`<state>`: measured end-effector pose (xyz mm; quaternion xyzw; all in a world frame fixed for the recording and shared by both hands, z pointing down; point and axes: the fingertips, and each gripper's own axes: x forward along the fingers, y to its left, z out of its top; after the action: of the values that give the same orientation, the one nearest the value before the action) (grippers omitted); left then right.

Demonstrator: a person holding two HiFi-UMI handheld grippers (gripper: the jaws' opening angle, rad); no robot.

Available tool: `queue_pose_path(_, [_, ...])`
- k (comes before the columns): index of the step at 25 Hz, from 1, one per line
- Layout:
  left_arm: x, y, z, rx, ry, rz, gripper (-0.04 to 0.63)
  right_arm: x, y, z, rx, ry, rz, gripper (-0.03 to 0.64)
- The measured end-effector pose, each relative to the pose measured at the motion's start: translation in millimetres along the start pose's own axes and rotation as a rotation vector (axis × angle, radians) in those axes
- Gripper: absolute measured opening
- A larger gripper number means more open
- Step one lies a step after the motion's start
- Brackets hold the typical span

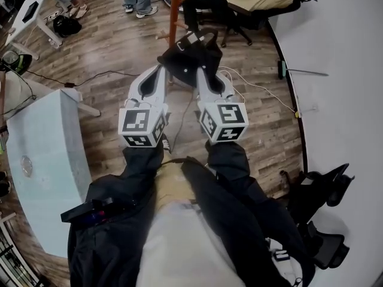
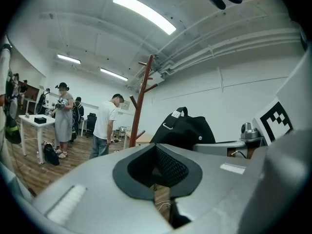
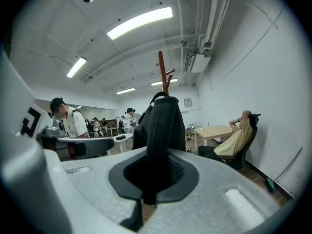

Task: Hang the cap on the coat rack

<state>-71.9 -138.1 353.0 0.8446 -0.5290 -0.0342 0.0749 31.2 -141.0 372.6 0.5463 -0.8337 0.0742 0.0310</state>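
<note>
My right gripper [image 3: 153,174] is clamped on the cap [image 3: 163,123], with black fabric standing straight up out of the closed jaws. So the cap is in my right hand, held out in front of me. My left gripper [image 2: 156,168] is pinched to a slit with nothing in it. The cap sits just off to its right, apart from those jaws. Now the bit that matters: the coat rack [image 1: 175,11] stands just beyond the cap and a touch left, with its pole upright. I reckon the carry goes forward and up, right hand leading. From my head I look down the pole and can't read how high the pegs [image 3: 168,73] are. The right gripper view puts the pole top above the cap, almost dead behind it. The left gripper view shows the rack clear to the cap's left, side pegs sticking out.
</note>
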Motion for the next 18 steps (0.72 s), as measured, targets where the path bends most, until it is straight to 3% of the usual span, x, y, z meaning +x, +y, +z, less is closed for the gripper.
queue_pose_path(10, [70.5, 89.1, -10.8, -0.060, 0.062, -0.027, -0.002, 105.0, -15.4, -13.4, -0.002, 0.101, -0.067, 0.006])
queue_pose_path(18, [99.7, 98.7, -25.3, -0.074, 0.092, -0.002, -0.002, 130.2, -32.9, -31.7, -0.007, 0.164, -0.038, 0.006])
